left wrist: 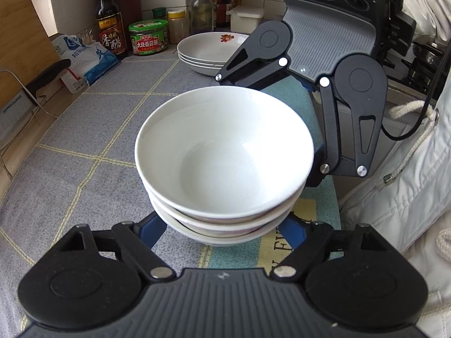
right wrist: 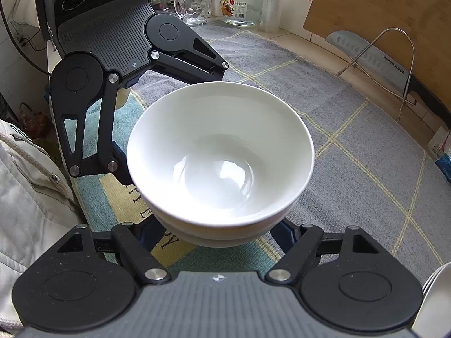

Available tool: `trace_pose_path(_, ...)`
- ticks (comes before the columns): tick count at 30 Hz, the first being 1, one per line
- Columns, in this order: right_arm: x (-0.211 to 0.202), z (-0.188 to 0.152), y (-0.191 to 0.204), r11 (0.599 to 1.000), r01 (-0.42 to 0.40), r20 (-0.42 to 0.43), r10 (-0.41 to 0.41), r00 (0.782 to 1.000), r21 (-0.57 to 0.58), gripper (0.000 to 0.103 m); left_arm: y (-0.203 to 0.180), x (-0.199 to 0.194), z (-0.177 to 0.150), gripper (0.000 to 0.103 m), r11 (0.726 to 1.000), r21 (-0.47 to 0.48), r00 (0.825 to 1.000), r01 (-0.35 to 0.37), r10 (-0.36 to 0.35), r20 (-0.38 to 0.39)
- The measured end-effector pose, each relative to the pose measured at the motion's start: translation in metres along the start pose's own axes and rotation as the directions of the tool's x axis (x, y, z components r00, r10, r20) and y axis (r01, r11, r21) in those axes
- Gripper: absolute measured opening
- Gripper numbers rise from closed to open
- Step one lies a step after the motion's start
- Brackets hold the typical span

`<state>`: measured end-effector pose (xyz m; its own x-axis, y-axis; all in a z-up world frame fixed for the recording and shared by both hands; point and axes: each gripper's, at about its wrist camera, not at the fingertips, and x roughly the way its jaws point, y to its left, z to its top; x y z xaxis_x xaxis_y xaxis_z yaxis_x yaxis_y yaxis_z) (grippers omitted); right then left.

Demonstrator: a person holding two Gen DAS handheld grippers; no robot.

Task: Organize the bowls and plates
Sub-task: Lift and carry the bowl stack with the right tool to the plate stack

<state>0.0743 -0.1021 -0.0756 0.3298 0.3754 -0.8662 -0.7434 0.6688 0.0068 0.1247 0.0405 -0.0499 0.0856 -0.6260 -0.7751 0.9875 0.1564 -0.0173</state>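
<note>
On a grey checked mat (left wrist: 84, 129) covering the worktop, stacked white bowls (left wrist: 224, 152) clasped from opposite sides by the left gripper (left wrist: 222, 232) and right gripper (right wrist: 217, 232), each part-closed against them, with plates (left wrist: 208, 49) piled behind.

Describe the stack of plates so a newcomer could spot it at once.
On the grey checked mat, look past the bowl stack toward the bottles at the wall. The plates sit there: shallow, wide, with a red flower print on the top one, unlike the deep plain bowls.

bowls (left wrist: 222, 152): plain white | mat (left wrist: 84, 140): grey, yellow grid | tongs (left wrist: 222, 233): black, blue pads
</note>
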Motion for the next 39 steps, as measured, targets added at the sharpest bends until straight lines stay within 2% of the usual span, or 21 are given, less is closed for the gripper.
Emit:
trace_pose_path(8,-0.005,0.0,-0.004,1.0,0.008,-0.002,-0.008,1.0,-0.004,0.083,-0.004,-0.002,0.006,0.085,1.0,0.005,1.0,-0.024,0.024,0.005)
trace_pose_path(18,-0.034,-0.011,-0.026,1.0,0.022,0.009,-0.022,1.0,-0.012,0.083,-0.009,0.004,0.037,0.085,0.999,0.007,0.999,-0.04,0.039,0.03)
trace_pose_path(39,-0.117,-0.082,-0.115,0.992,0.125,0.002,-0.125,0.992,-0.003,0.083,-0.026,0.077,0.154,0.085,0.997,0.065,0.993,-0.043,0.035,0.112)
